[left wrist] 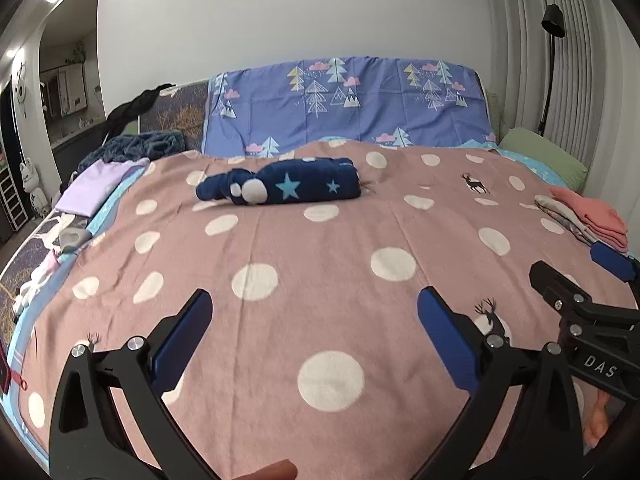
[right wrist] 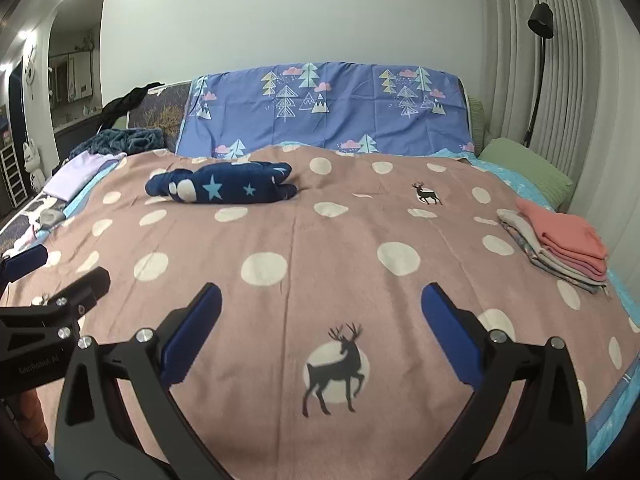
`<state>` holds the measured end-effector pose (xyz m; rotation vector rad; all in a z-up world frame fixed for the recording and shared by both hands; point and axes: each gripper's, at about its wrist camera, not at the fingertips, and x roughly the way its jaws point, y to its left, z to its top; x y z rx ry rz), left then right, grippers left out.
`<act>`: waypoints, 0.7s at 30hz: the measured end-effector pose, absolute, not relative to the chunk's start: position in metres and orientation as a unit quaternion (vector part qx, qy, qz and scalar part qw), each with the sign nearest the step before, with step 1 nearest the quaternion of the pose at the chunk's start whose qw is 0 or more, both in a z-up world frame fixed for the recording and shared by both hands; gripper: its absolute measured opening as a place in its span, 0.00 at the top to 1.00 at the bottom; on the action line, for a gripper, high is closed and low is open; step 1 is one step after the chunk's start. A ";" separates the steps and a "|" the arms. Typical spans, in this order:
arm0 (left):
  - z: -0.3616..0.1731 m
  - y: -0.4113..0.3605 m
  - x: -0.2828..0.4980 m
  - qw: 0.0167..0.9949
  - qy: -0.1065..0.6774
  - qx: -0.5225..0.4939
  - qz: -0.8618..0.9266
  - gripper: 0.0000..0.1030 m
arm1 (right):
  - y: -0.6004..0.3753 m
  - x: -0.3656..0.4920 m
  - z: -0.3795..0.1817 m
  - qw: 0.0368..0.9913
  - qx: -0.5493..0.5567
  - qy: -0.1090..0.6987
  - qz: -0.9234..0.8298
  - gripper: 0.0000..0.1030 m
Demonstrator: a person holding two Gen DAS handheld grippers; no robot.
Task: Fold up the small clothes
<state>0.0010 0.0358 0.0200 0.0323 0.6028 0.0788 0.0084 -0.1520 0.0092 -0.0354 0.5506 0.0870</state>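
A navy garment with light blue stars (left wrist: 280, 186) lies bunched on the pink dotted blanket (left wrist: 320, 264), far ahead of both grippers; it also shows in the right wrist view (right wrist: 224, 184). My left gripper (left wrist: 316, 312) is open and empty, low over the blanket near its front. My right gripper (right wrist: 320, 304) is open and empty, beside the left one. A stack of folded clothes with a coral piece on top (right wrist: 560, 240) sits at the blanket's right edge, also in the left wrist view (left wrist: 584, 216). A lilac garment (left wrist: 96, 188) lies at the left.
A blue tree-print cover (left wrist: 344, 104) stands against the wall at the bed's head. A green pillow (right wrist: 528, 172) lies at the right by the curtain and a floor lamp (right wrist: 538, 64). A dark knit throw (left wrist: 132, 148) and small clothes (left wrist: 52, 248) lie along the left edge.
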 end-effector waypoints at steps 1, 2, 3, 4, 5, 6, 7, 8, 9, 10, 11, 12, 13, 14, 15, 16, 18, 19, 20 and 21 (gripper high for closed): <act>0.018 0.035 0.000 0.953 0.299 0.016 0.038 0.01 | -0.153 0.007 0.009 0.961 -0.017 0.272 0.043 0.02; 0.016 0.033 -0.002 0.953 0.301 0.015 0.037 0.01 | -0.155 0.005 0.009 0.961 -0.016 0.272 0.043 0.02; 0.015 0.032 -0.003 0.953 0.301 0.013 0.037 0.01 | -0.156 0.003 0.009 0.962 -0.015 0.271 0.041 0.02; 0.014 0.031 -0.005 0.952 0.303 0.011 0.035 0.01 | -0.157 0.003 0.009 0.962 -0.013 0.270 0.039 0.02; 0.013 0.030 -0.006 0.952 0.304 0.008 0.033 0.01 | -0.159 0.001 0.008 0.962 -0.012 0.270 0.035 0.02; 0.012 0.029 -0.006 0.952 0.306 0.006 0.030 0.01 | -0.161 0.000 0.007 0.962 -0.012 0.270 0.033 0.02; 0.010 0.028 -0.007 0.951 0.307 0.003 0.029 0.01 | -0.162 -0.001 0.007 0.962 -0.012 0.270 0.032 0.02; 0.009 0.027 -0.008 0.951 0.309 0.001 0.029 0.01 | -0.163 -0.001 0.006 0.962 -0.011 0.271 0.032 0.02; 0.007 0.026 -0.008 0.950 0.311 0.000 0.029 0.01 | -0.165 -0.001 0.005 0.962 -0.011 0.272 0.032 0.02; 0.005 0.025 -0.007 0.949 0.314 0.001 0.029 0.01 | -0.166 0.000 0.005 0.962 -0.010 0.273 0.031 0.02; 0.003 0.025 -0.008 0.948 0.316 0.001 0.030 0.01 | -0.166 0.000 0.004 0.961 -0.009 0.273 0.030 0.02; 0.002 0.025 -0.007 0.948 0.317 0.002 0.030 0.01 | -0.167 0.001 0.004 0.962 -0.009 0.273 0.028 0.02; 0.001 0.024 -0.006 0.947 0.319 0.004 0.030 0.01 | -0.167 0.001 0.003 0.962 -0.010 0.273 0.027 0.02; 0.000 0.023 -0.006 0.947 0.319 0.005 0.030 0.01 | -0.167 0.001 0.003 0.962 -0.011 0.272 0.026 0.02; -0.001 0.023 -0.005 0.947 0.321 0.005 0.030 0.01 | -0.167 0.002 0.002 0.961 -0.011 0.273 0.027 0.02; -0.002 0.023 -0.004 0.946 0.322 0.006 0.031 0.01 | -0.167 0.002 0.001 0.961 -0.010 0.274 0.028 0.02; -0.003 0.023 -0.003 0.946 0.324 0.006 0.031 0.01 | -0.167 0.004 0.000 0.961 -0.009 0.276 0.029 0.02; -0.004 0.024 -0.001 0.945 0.326 0.005 0.031 0.01 | -0.167 0.004 0.000 0.961 -0.010 0.276 0.028 0.02; -0.005 0.024 -0.001 0.945 0.327 0.004 0.031 0.01 | -0.166 0.005 -0.001 0.961 -0.011 0.276 0.027 0.02; -0.006 0.024 0.000 0.944 0.327 0.003 0.032 0.01 | -0.166 0.005 -0.002 0.961 -0.014 0.277 0.025 0.02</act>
